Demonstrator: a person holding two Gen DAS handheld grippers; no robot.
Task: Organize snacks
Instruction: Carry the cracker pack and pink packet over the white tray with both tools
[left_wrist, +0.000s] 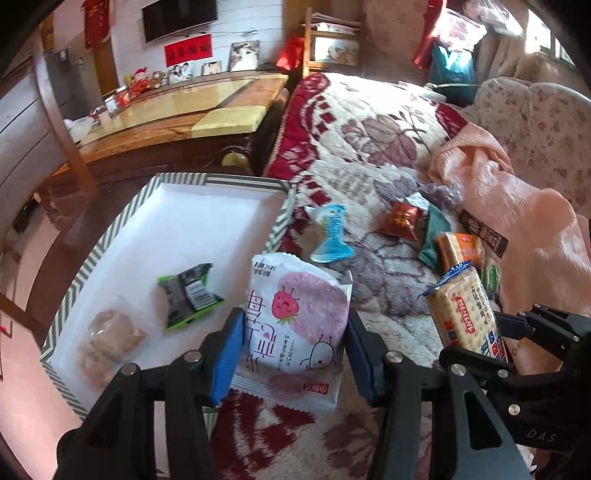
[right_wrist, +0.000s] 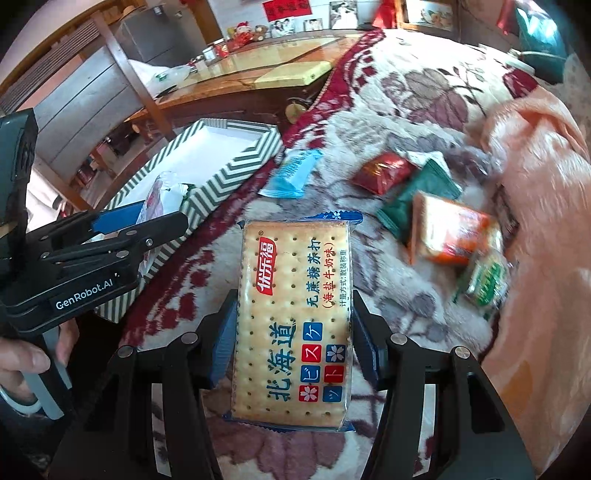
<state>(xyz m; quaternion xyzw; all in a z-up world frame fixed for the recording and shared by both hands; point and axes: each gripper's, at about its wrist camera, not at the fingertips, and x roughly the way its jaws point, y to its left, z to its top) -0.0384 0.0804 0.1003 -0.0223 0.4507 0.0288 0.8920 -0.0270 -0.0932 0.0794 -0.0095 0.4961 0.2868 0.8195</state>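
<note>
My left gripper (left_wrist: 293, 332) clamps the strawberry cake packet (left_wrist: 295, 314), my right gripper (right_wrist: 293, 343) the cracker pack (right_wrist: 291, 314), both bound for the striped box (left_wrist: 218, 181) at ten o'clock.

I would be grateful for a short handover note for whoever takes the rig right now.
Left gripper: shut on the strawberry snack packet, beside the striped box.
Right gripper: shut on the cracker packet, above the blanket.
Done: green packet and clear-wrapped cookies lie in the box.
Left: both held packets, then the blue, red, dark green and orange packets on the blanket.
</note>
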